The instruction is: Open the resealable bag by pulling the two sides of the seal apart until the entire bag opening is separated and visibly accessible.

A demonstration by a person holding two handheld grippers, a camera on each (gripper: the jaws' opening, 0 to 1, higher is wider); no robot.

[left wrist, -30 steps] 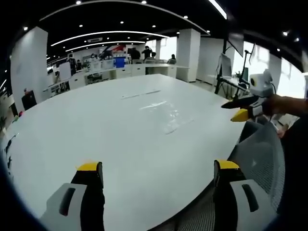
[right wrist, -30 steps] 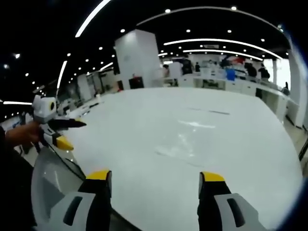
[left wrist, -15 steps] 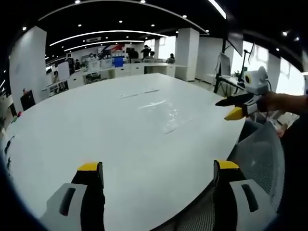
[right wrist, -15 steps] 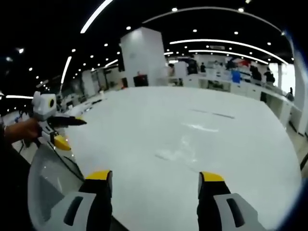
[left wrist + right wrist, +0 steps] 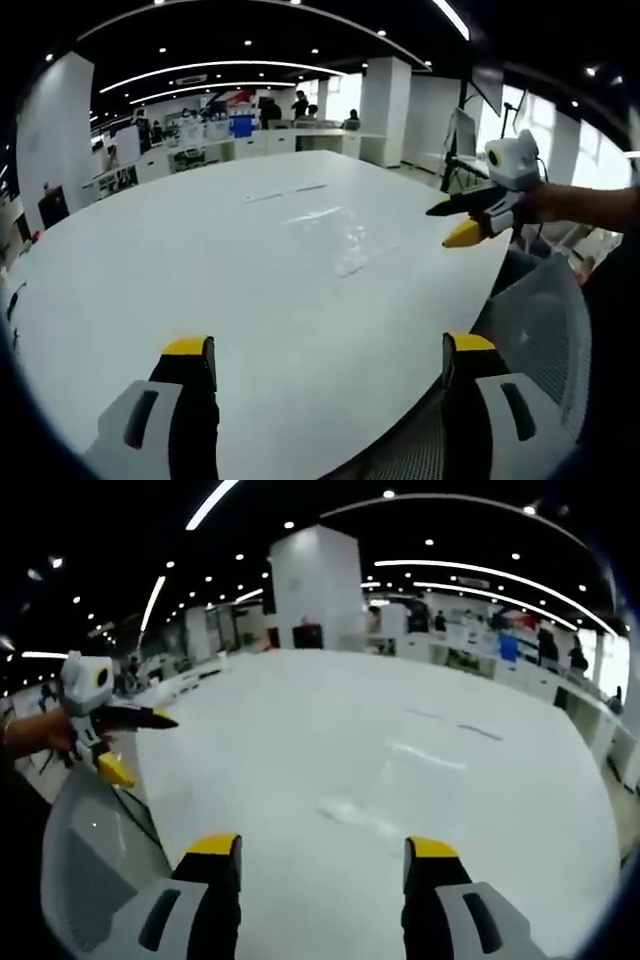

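In the left gripper view, the left gripper (image 5: 328,360) stands with its yellow-tipped jaws wide apart and nothing between them, above the near edge of the large white round table (image 5: 150,260). At 12 o'clock from it, flat on the tabletop and well apart, lies the clear plastic resealable bag (image 5: 338,238). At 2 o'clock the right gripper (image 5: 462,222) hovers over the table edge, gaping and empty, held by a hand (image 5: 545,203). In the right gripper view, its own jaws are likewise spread; the bag (image 5: 352,815) lies ahead at 12 o'clock, and the left gripper (image 5: 128,748) shows at 10 o'clock.
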